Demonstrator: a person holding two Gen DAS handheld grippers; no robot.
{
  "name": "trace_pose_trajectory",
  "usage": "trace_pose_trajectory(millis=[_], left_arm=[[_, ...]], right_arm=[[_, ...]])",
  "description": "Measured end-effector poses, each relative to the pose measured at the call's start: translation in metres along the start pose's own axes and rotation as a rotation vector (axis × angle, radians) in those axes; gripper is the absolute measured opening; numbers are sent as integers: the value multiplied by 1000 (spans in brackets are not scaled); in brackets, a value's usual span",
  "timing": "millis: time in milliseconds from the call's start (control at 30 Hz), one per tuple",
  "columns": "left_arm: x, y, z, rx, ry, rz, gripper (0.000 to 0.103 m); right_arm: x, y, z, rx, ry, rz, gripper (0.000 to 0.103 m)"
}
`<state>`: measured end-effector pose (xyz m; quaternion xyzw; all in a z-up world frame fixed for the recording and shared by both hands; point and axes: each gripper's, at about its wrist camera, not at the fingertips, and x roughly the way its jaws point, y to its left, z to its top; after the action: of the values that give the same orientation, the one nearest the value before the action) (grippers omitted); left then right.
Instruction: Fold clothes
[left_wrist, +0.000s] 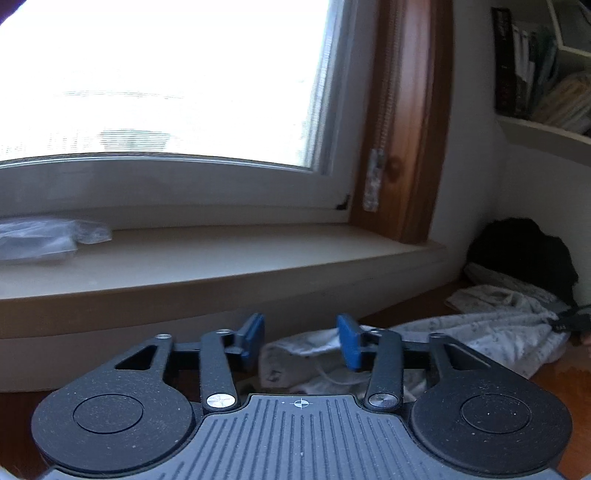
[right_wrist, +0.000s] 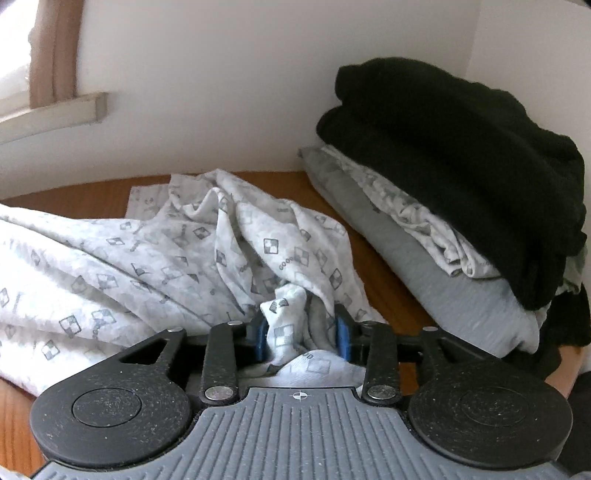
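A: In the left wrist view, the left gripper (left_wrist: 301, 341) has jaws standing apart with nothing between them. The printed garment (left_wrist: 480, 332) lies beyond it on the table (left_wrist: 569, 373), under the windowsill (left_wrist: 221, 258).

B: A risk there?

A: I think the free end may slide and spoil the fold. The view is blurred, and the gripper body hides the near cloth.

B: And the right wrist view?

A: The right gripper (right_wrist: 302, 339) has a bunched fold of the garment (right_wrist: 147, 251) between half-open jaws. Whether the pads press it, I cannot tell. A loose hold could drop it. The stack (right_wrist: 443, 221) is beside, cut off at right.
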<state>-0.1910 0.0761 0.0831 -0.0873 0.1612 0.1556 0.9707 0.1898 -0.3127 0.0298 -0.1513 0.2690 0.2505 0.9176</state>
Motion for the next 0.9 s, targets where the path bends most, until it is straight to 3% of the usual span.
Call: trace_pose_trajectory(millis=[100,167,367,533,800,900], left_arm=[[4,-10,-3,29,18,-20,56],[6,-14,-6,32,27,-31,64],[13,-21,-9,22,37,-39,72],[27,-40,2,-7,42,-117,78],[86,-119,35,127,117,-232,78],[112,-151,41,164,156,-284,73]], right_arm=[[-1,-7,-7,43,-38,31,40],[-2,-11,-10,63,-51,50,41],[-2,-15,-11,91,-65,85,46],[-4,-12,-12,90,-75,80,46],[-7,-15,-14,106,-94,95,46],[-8,-14,-15,104,-101,91,46]])
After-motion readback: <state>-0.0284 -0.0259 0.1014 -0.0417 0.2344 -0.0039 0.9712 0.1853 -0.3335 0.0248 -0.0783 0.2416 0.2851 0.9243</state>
